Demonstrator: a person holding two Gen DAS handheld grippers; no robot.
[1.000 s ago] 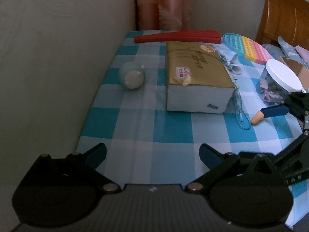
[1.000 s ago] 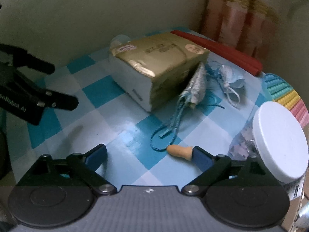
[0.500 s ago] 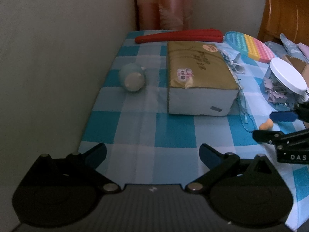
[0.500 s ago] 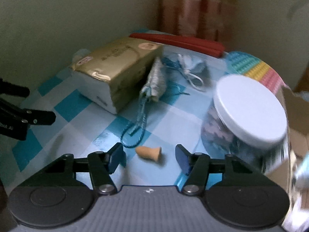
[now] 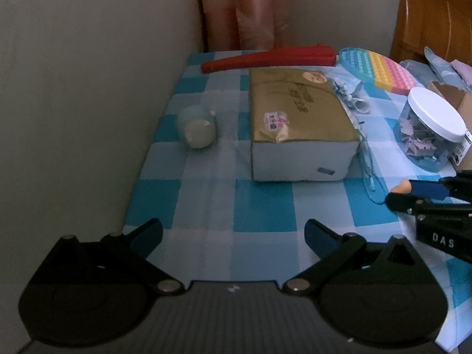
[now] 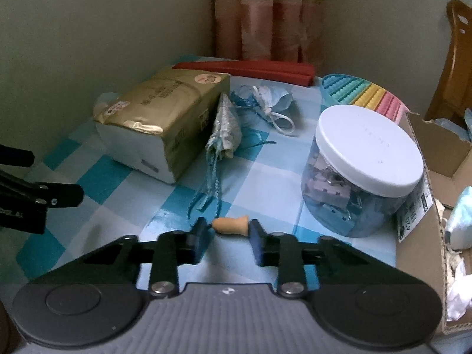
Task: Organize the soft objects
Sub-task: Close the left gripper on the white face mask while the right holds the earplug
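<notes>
orange soft toy (image 6: 231,226), small and bell-shaped, lies on the checked cloth (image 6: 253,174) between the pads of the right gripper (image 6: 226,233). jaws have just been closing on it; right pad touches the wide end, left pad sits at the narrow tip, can't tell if it presses. toy rests on the cloth, not lifted. left view shows the same toy (image 5: 401,188) poking out past the right gripper's (image 5: 411,193) blue pad at the right edge.

left gripper (image 5: 233,234) is wide open with nothing between its fingers, hovering over bare cloth (image 5: 206,203) near the front edge.

tissue pack (image 6: 165,118) sits mid-table, blue cord (image 6: 214,177) and a folded pouch (image 6: 225,126) just beside it. clip jar (image 6: 365,165) with a white lid stands right of the toy, near but apart. cardboard box (image 6: 436,177) at the far right. pale plush (image 5: 197,126) left of the pack (image 5: 295,124), by the wall.
</notes>
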